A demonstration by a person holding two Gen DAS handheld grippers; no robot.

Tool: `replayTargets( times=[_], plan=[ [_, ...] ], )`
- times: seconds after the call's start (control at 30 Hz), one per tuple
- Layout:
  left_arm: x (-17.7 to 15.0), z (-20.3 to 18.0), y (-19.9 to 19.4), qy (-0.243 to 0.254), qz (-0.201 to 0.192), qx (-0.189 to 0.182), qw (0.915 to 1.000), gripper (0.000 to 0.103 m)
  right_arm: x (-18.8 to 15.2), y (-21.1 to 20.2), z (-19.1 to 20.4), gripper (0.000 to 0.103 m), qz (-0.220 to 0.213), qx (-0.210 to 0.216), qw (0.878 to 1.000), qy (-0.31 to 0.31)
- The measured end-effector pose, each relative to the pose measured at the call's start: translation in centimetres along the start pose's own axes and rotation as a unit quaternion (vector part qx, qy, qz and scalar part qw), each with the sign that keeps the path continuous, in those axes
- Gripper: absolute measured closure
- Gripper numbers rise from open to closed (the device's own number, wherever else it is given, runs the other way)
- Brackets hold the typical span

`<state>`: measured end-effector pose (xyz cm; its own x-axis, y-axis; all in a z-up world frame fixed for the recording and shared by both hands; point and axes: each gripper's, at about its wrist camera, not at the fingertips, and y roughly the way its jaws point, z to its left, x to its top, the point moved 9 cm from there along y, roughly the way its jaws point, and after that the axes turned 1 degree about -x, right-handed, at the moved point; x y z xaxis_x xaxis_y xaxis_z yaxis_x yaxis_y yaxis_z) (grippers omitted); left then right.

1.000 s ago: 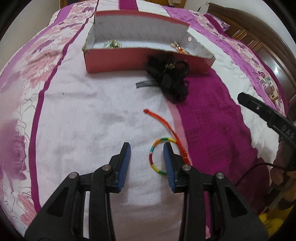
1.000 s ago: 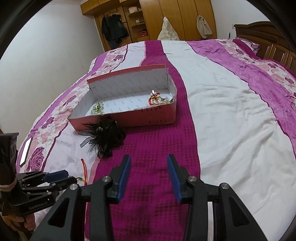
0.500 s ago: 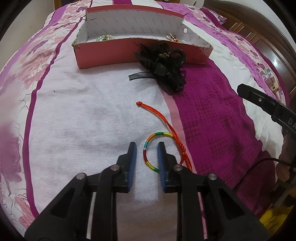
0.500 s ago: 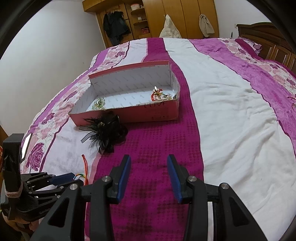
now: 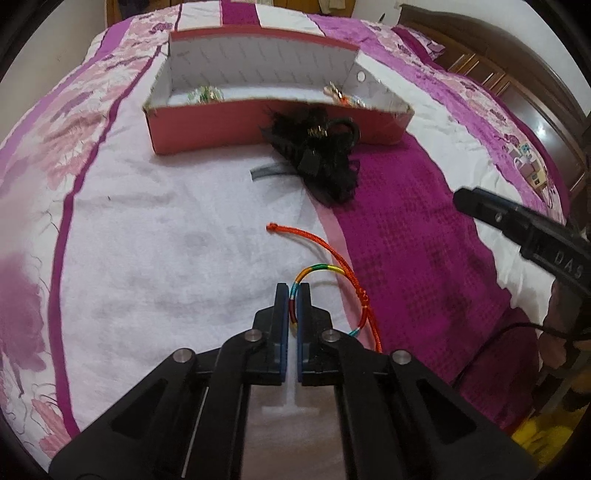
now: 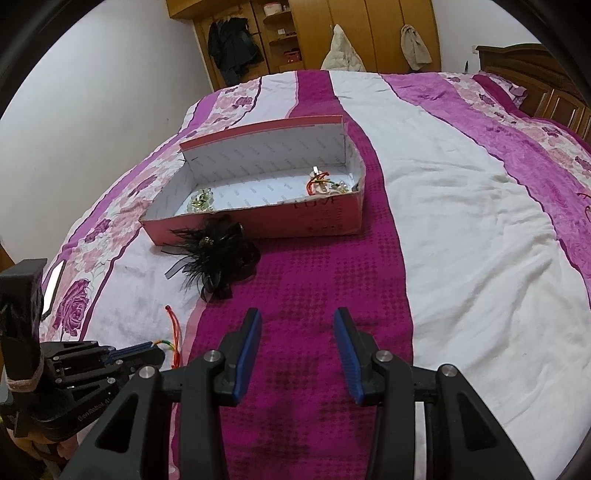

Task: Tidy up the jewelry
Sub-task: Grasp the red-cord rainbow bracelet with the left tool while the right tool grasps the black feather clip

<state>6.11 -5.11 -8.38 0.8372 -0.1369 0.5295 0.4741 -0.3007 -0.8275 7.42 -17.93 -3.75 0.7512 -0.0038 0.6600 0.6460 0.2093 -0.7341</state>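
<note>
A rainbow cord bracelet (image 5: pixel 320 268) lies on the white part of the bedspread, and my left gripper (image 5: pixel 292 292) is shut on its left side. An orange-red cord (image 5: pixel 325 245) crosses the bracelet's right side. Beyond them a black feather hair piece (image 5: pixel 320 155) rests against the front of an open pink box (image 5: pixel 207 129) that holds a few trinkets. In the right wrist view my right gripper (image 6: pixel 297 334) hovers open over the magenta stripe with nothing between its fingers. The left gripper (image 6: pixel 147 349) shows there at lower left, with the bracelet (image 6: pixel 166 344) at its tip.
The box (image 6: pixel 321 218) stands mid-bed with its lid flap upright at the back. A wooden headboard (image 6: pixel 535 74) lies to the right and wardrobes (image 6: pixel 332 33) stand behind the bed. A black cable (image 5: pixel 491 343) hangs at the lower right of the left wrist view.
My left gripper's jaws closed from well apart onto the left side of the rainbow bracelet. The right gripper stayed where it was, still open.
</note>
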Motion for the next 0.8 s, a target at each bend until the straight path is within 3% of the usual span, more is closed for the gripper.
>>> replayTargets(
  times=[0.2, 0.47, 0.63, 0.8],
  plan=[
    [1.9, 1.7, -1.2, -0.012, -0.031, 0.020, 0.9992, 0.103, 0.3, 0.2, 1.0, 0.056, 0.006, 0.012, 1.000, -0.007],
    [4.4, 4.5, -2.1, -0.039, -0.063, 0.051, 0.9960, 0.103, 1.3, 1.2, 4.1, 0.044, 0.027, 0.044, 0.998, -0.023],
    [5.0, 5.6, -2.0, -0.052, -0.070, 0.056, 0.9946, 0.103, 2.1, 2.7, 6.3, 0.040, 0.046, 0.063, 0.996, -0.045],
    [4.9, 6.4, -1.7, -0.062, -0.069, 0.060, 0.9939, 0.103, 2.9, 4.8, 7.8, 0.039, 0.059, 0.051, 0.995, -0.068]
  ],
)
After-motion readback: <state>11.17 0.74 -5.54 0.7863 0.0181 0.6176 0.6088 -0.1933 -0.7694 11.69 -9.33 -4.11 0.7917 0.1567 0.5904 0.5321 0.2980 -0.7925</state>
